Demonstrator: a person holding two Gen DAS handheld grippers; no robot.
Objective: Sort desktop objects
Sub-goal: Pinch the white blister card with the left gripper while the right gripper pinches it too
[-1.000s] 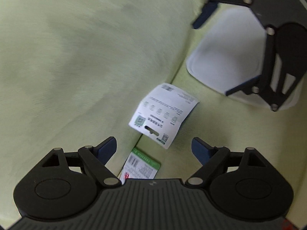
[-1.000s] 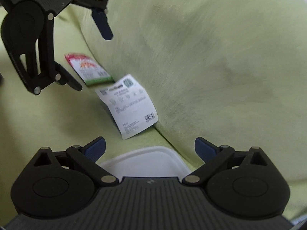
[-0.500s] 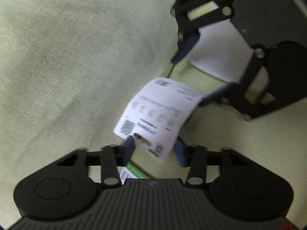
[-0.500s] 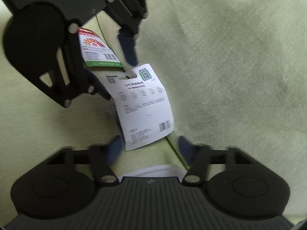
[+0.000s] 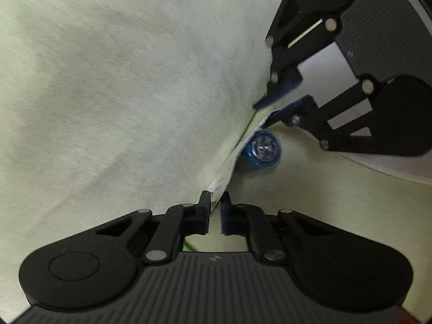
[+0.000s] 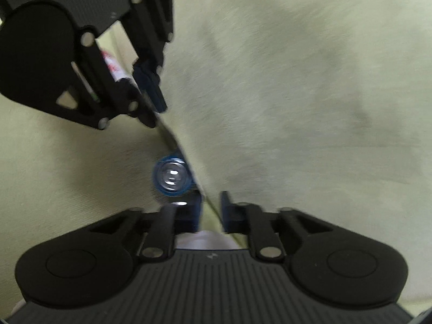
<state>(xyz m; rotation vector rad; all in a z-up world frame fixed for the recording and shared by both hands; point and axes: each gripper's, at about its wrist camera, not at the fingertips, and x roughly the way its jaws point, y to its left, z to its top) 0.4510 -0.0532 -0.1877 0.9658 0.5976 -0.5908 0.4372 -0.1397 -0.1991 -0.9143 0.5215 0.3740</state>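
A white card pack (image 5: 229,167) with a blue round item (image 5: 263,149) on its face stands edge-on between my two grippers. My left gripper (image 5: 215,197) is shut on its near end. My right gripper (image 5: 263,110) is shut on the far end, coming in from the upper right. In the right wrist view the same pack is a thin edge (image 6: 175,143) with the blue item (image 6: 172,175) beside it. There the right gripper (image 6: 212,197) pinches the near end and the left gripper (image 6: 155,116) the far one.
A white tray (image 5: 391,167) lies under the right gripper, and its rim (image 6: 199,239) shows low in the right wrist view. A red and green pack (image 6: 113,67) sits behind the left gripper. A pale green cloth (image 5: 108,94) covers the surface all around.
Both grippers came in on the white card pack from opposite ends and shut on it. The pack, first lying face-up on the cloth, now stands edge-on between them.
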